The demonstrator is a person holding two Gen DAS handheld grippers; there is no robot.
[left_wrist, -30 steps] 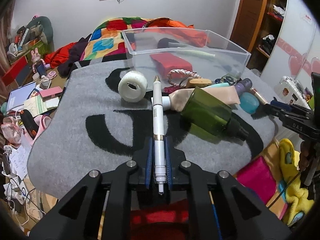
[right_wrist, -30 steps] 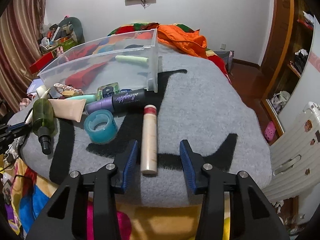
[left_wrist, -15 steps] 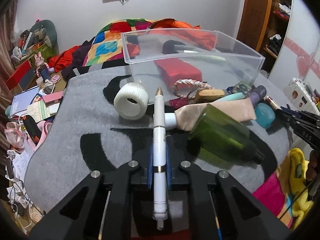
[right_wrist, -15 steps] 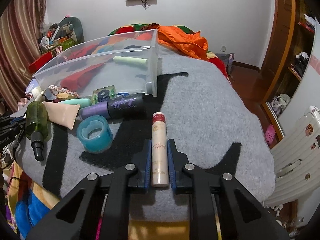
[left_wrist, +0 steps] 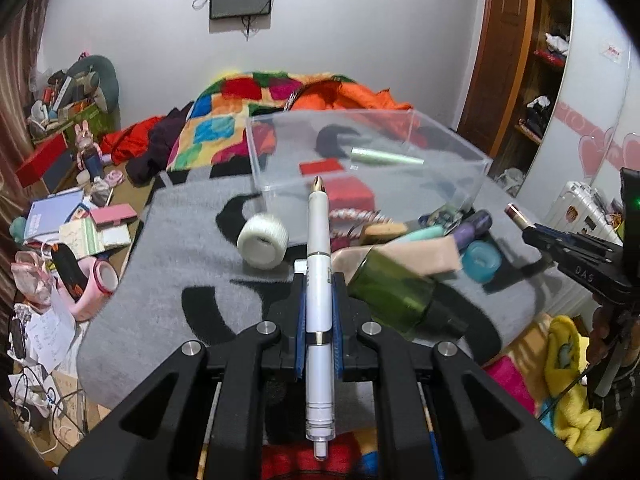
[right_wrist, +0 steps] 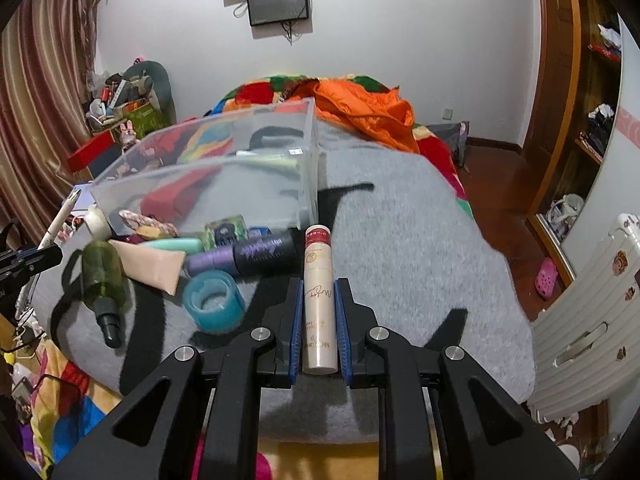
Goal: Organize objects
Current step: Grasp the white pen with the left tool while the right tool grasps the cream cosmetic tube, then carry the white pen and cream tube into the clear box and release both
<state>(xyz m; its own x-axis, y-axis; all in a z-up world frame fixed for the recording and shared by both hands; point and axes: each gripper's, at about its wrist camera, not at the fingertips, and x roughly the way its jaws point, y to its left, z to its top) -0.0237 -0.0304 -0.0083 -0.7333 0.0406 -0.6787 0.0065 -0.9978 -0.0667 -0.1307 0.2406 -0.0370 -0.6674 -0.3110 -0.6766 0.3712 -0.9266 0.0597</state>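
My left gripper (left_wrist: 319, 280) is shut on a white pen (left_wrist: 318, 248) with a gold tip, lifted above the grey blanket (left_wrist: 168, 264) and pointing at the clear plastic bin (left_wrist: 360, 152). My right gripper (right_wrist: 318, 286) is shut on a beige tube with a red cap (right_wrist: 317, 280), lifted near the bin's corner (right_wrist: 308, 184). The bin holds a red box (left_wrist: 348, 194) and a pale green tube (left_wrist: 386, 157). In front of the bin lie a green bottle (left_wrist: 394, 296), a white tape roll (left_wrist: 263, 241), a teal tape roll (right_wrist: 213, 300) and a purple-black tube (right_wrist: 248, 256).
A peach tube (right_wrist: 154, 266), a mint tube (right_wrist: 174, 245) and a braided band (right_wrist: 146, 220) lie by the bin. Colourful bedding (left_wrist: 256, 100) lies behind it. Clutter covers the floor at left (left_wrist: 72, 240). A white suitcase (right_wrist: 584, 300) stands at right.
Both grippers have risen with their objects. The right gripper closed on the beige tube and lifted it; the left gripper raised the pen toward the bin.
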